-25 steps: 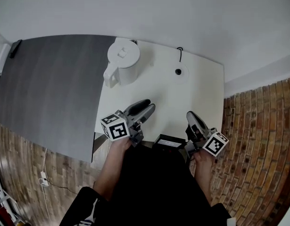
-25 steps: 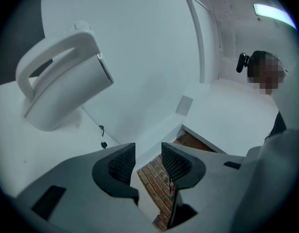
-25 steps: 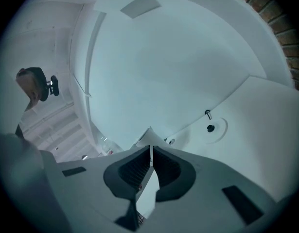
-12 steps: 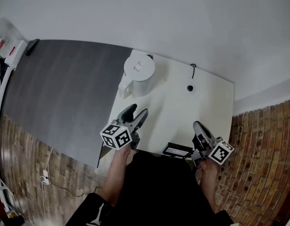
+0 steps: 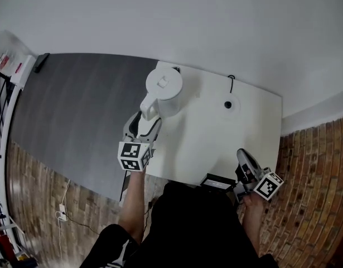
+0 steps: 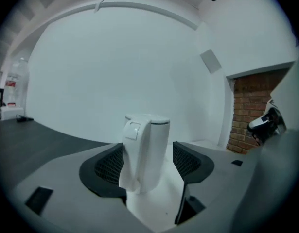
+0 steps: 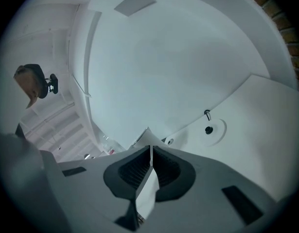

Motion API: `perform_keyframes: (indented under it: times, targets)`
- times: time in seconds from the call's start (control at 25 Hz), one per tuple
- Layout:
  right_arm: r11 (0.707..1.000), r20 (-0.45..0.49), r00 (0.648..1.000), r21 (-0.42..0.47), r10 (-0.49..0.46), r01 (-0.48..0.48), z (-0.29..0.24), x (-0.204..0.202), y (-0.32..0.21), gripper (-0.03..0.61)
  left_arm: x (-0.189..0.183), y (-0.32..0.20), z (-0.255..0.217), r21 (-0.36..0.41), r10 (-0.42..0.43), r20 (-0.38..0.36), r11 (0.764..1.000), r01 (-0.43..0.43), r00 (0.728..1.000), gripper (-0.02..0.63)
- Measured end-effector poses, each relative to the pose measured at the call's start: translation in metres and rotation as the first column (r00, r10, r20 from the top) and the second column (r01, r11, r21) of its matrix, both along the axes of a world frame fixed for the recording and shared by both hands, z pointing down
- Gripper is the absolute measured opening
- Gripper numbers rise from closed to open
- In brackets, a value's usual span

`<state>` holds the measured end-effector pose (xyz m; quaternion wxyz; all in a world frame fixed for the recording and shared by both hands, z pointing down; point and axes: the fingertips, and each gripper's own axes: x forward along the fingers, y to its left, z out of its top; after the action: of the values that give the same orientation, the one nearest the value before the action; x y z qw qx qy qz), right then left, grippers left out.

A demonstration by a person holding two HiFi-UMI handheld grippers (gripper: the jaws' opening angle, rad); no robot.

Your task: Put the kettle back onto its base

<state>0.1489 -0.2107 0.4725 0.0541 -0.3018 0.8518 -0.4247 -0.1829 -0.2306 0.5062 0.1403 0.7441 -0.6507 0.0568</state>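
Note:
A white kettle (image 5: pixel 163 89) stands at the far left of the white table (image 5: pixel 210 141), its handle (image 5: pixel 148 109) toward me. Its round white base (image 5: pixel 229 104) with a dark centre lies apart from it at the far right, also visible in the right gripper view as the base (image 7: pixel 210 130). My left gripper (image 5: pixel 144 125) is just in front of the handle; its jaws have just been opening and stand open. In the left gripper view the kettle (image 6: pixel 148 147) shows between the pads (image 6: pixel 109 165), which do not press on it. My right gripper (image 5: pixel 244 158) rests shut and empty at the table's near right edge.
A small black device (image 5: pixel 217 181) sits on the table's near edge between my arms. A dark cord (image 5: pixel 232 80) runs from the base to the wall. A grey mat (image 5: pixel 71 116) covers the floor to the table's left, with brick floor (image 5: pixel 316 166) to the right.
My left gripper has moved left and forward to the kettle's handle, rolled, and its jaws have spread wider. The right gripper has stayed near the table's front edge.

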Motion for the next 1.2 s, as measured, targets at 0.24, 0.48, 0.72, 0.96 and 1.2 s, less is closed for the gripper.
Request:
perform_keyframes:
  times: [0.24,0.48,0.72,0.96,1.2]
  targets:
    - [1.0,-0.01,1.0,-0.008,0.017,-0.017,0.003,0.01,0.004,0.018,-0.02,-0.015,0.0,-0.005,-0.009,0.08,1.0,0.01,0.997,0.321]
    - [1.0,-0.014,0.999,-0.01,0.029,-0.029,0.004,0.015,0.007,0.018,-0.034,-0.02,0.002,-0.002,-0.007,0.091,1.0,0.007,0.996,0.321]
    - [0.999,-0.021,0.998,-0.009,0.053,-0.053,0.004,0.024,0.009,0.018,-0.044,-0.028,-0.001,0.016,0.031,0.112,0.999,-0.033,0.993,0.321]
    - [0.998,-0.027,0.997,-0.01,0.067,-0.067,0.005,0.026,0.013,0.018,-0.034,-0.053,-0.017,0.053,0.165,0.149,0.983,-0.174,0.975,0.319]
    - [0.996,-0.032,0.995,-0.009,0.091,-0.092,0.004,0.029,0.016,0.018,-0.026,-0.063,-0.012,0.018,0.289,0.243,0.953,-0.303,0.926,0.318]
